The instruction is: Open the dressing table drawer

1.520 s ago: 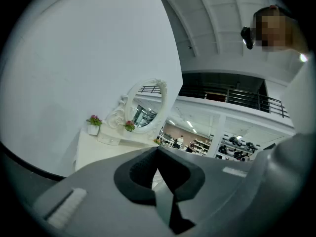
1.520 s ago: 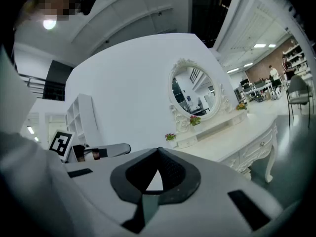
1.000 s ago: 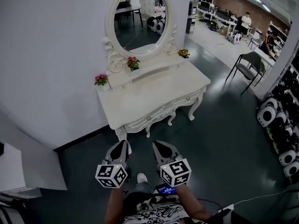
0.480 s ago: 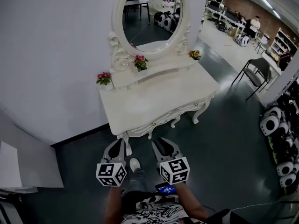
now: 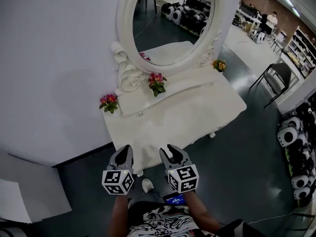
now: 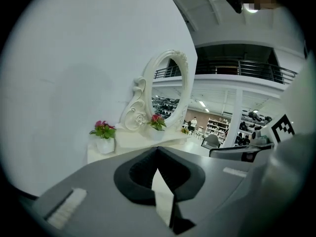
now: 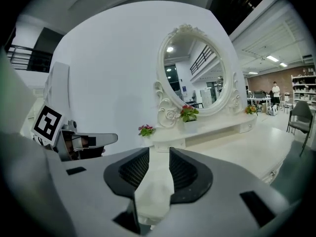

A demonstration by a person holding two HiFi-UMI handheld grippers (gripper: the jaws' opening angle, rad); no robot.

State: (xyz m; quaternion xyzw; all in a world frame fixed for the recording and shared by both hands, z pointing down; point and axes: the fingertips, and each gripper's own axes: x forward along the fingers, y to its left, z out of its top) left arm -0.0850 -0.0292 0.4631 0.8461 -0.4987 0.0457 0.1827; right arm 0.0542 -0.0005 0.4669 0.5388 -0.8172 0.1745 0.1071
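Note:
The white dressing table (image 5: 197, 113) stands against the wall under its oval mirror (image 5: 168, 19). Its top hides the drawer front in the head view. Both grippers hover side by side over the table's front edge, pointing at the wall. My left gripper (image 5: 124, 150) is shut, its tips meeting with nothing between them (image 6: 157, 149). My right gripper (image 5: 172, 151) is a hand's width to its right. Its jaws are opening, and the narrow gap between them (image 7: 159, 149) is empty. Neither gripper touches the table.
Small flower pots sit on the raised back shelf at the left (image 5: 108, 103), middle (image 5: 157, 83) and right (image 5: 218, 65). A grey chair (image 5: 279, 75) stands to the right, with white machines (image 5: 291, 132) beyond it. My shoe (image 5: 146, 184) is on the dark floor below the grippers.
Both grippers have moved forward to the table and now hang over its front edge. The drawer front has slipped out of sight under the top. The right jaws have parted.

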